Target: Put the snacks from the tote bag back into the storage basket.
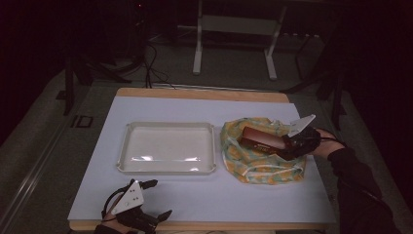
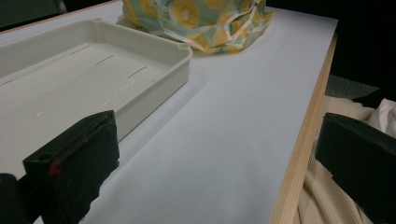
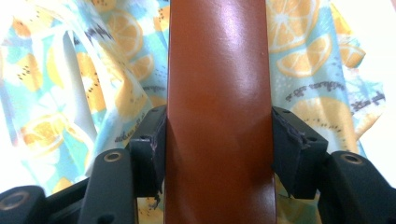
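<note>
The right hand-held gripper [image 1: 291, 146] is clenched on a brown case [image 1: 263, 139], its two jaws pressing the case's long sides, as the right gripper view shows [image 3: 218, 112]. The case lies over a fruit-print cloth [image 1: 258, 163] bunched on the table [image 1: 204, 200], at about 3 o'clock from the white tray [image 1: 127, 146]; in the high view the case points toward 10 o'clock, away from the gripper. The cloth sits just beside the tray's right wall. The left hand-held gripper [image 1: 153, 199] rests at the near table edge, at about 7 o'clock from the tray, released, with its jaws standing wide apart and nothing between them. In the left gripper view the tray [image 2: 154, 70] lies ahead on the left and the cloth [image 2: 196, 21] beyond it.
</note>
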`<state>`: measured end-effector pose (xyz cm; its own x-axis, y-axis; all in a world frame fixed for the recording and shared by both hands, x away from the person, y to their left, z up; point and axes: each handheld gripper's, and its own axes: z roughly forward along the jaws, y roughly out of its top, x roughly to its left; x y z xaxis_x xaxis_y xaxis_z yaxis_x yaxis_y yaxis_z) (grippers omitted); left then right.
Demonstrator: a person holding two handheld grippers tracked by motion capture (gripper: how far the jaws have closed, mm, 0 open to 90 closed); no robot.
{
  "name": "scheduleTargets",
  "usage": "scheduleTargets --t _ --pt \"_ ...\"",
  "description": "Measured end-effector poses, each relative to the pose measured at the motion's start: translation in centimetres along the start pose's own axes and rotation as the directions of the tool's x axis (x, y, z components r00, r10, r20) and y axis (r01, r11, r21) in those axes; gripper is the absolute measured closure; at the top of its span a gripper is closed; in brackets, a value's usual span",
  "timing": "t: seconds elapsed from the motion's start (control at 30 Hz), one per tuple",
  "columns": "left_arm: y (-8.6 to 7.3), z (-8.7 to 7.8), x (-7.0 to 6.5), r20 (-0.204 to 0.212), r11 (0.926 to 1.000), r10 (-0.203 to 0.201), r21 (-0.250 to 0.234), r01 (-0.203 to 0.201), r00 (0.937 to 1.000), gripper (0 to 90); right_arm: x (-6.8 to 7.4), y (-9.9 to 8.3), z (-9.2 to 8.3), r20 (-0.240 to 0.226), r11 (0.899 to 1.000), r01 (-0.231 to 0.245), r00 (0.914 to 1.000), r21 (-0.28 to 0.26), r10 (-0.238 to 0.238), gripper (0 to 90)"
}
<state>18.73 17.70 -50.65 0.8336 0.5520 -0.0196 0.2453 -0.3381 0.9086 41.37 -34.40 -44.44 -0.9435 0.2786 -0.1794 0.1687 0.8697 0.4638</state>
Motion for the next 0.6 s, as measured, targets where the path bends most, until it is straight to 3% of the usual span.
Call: scheduleTargets --t 0.6 --pt "0.1 0.0 -0.1 0.005 1.0 0.003 -0.006 -0.003 1.0 0.0 -0.1 1.1 -2.5 0.038 1.0 0.028 0.9989 -0.008 -0.028 42.7"
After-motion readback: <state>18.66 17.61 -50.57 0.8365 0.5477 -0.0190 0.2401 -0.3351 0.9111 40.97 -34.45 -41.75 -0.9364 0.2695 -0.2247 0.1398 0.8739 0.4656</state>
